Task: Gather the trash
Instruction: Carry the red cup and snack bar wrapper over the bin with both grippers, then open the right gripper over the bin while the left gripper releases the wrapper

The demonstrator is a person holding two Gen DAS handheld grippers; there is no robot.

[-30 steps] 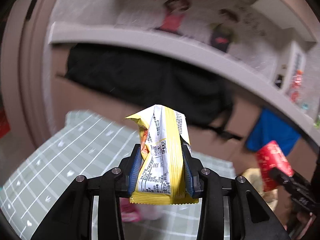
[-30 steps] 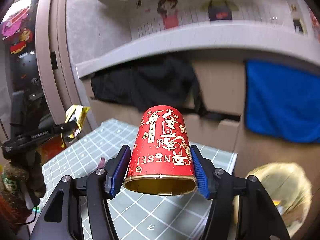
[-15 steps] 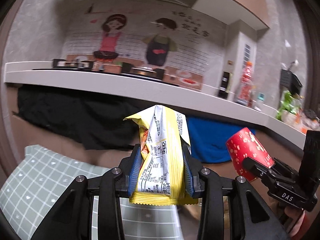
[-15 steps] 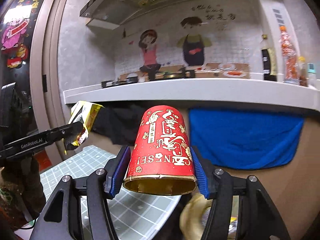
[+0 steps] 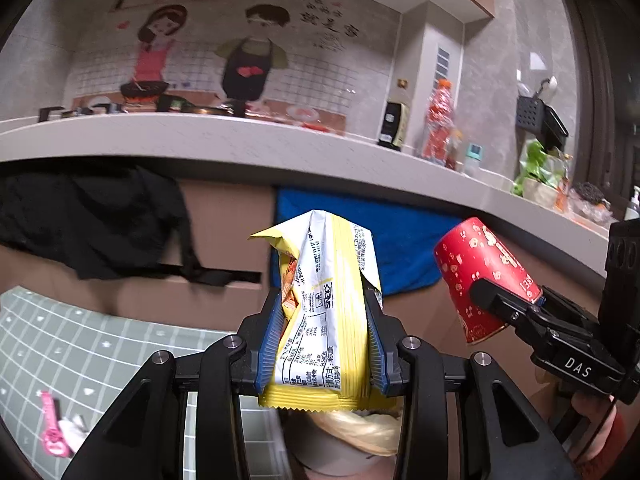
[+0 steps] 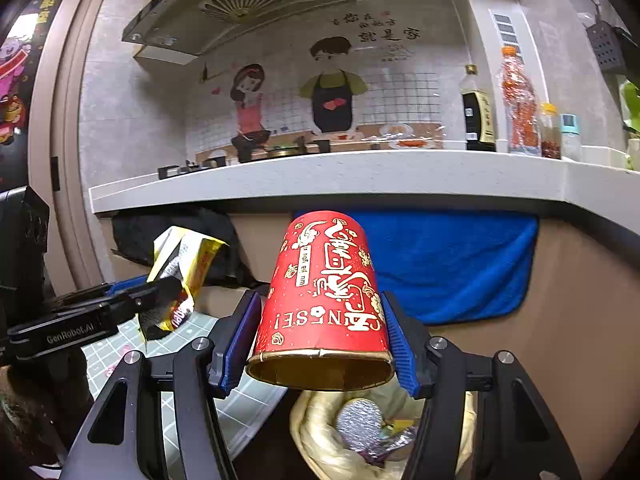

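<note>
My left hand-held gripper (image 5: 322, 344) points slightly downward, clamped on a yellow snack wrapper (image 5: 324, 312); my right hand-held gripper (image 6: 320, 340) grips an upside-down red paper cup (image 6: 324, 300). Below both sits a bin lined with a yellow bag (image 6: 320, 436), holding crumpled foil (image 6: 360, 420). A pink item (image 5: 52, 428) lies on the green tabletop (image 5: 100, 344) at left.

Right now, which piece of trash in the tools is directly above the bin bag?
The red paper cup in the right tool: the yellow-lined bin bag shows below it. The yellow wrapper hangs over the grid mat.
</note>
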